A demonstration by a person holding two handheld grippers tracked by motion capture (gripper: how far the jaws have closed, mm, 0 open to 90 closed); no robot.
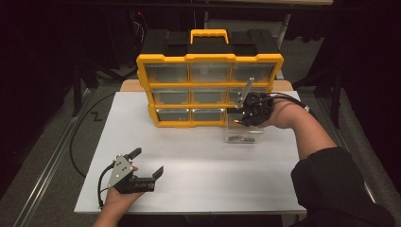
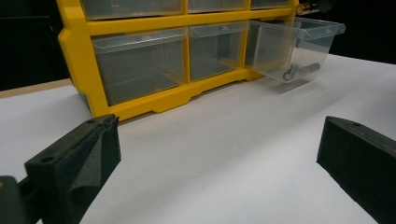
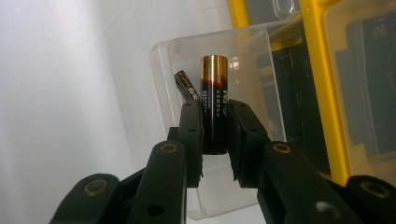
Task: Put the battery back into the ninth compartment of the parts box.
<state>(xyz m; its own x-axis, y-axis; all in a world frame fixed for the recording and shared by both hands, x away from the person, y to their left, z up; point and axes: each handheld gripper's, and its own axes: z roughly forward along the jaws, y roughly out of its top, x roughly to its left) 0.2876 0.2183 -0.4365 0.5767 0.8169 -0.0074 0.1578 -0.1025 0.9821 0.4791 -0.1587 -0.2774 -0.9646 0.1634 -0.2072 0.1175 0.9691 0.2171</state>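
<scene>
A yellow and black organizer with clear drawers stands at the back of the white table. One clear drawer is pulled out at its lower right and holds batteries. My right gripper hovers over that drawer, shut on a black and gold battery that stands upright between its jaws. Another battery lies in the drawer below it. My left gripper rests at the table's front left, open with nothing between its jaws.
The organizer's yellow frame faces the left gripper across bare white tabletop. The pulled-out drawer tilts out from the bottom row. Dark floor and table legs surround the table.
</scene>
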